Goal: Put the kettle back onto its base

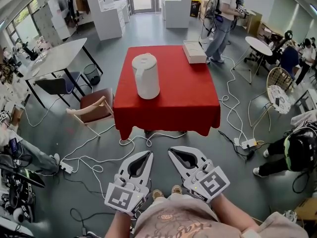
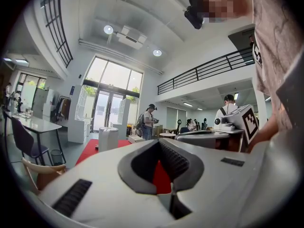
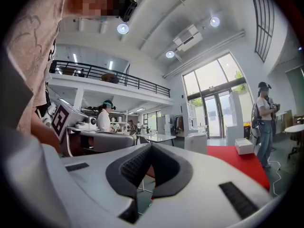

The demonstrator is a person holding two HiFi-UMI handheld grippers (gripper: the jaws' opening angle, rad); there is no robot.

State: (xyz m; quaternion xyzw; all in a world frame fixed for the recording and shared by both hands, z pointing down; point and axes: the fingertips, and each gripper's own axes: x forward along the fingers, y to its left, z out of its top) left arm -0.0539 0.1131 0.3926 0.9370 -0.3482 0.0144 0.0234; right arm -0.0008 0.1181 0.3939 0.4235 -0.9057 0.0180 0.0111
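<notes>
Kettle (image 1: 145,76) upright on red bench (image 1: 190,100) at 12 o'clock, well apart from me. My left fingers (image 1: 147,157) and right fingers (image 1: 174,154) together, empty. Risk: reaching in closed, I knock kettle over.

One kettle (image 1: 145,78), one white box (image 1: 194,52), one red table (image 1: 183,100) and two tongs (image 1: 148,154) (image 1: 171,150).

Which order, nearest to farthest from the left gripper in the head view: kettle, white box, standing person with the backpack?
1. kettle: on the red table, left of centre, roughly straight ahead of the left gripper.
2. white box: at the far right corner of the tabletop.
3. standing person: on the floor beyond the table, to the right.
</notes>
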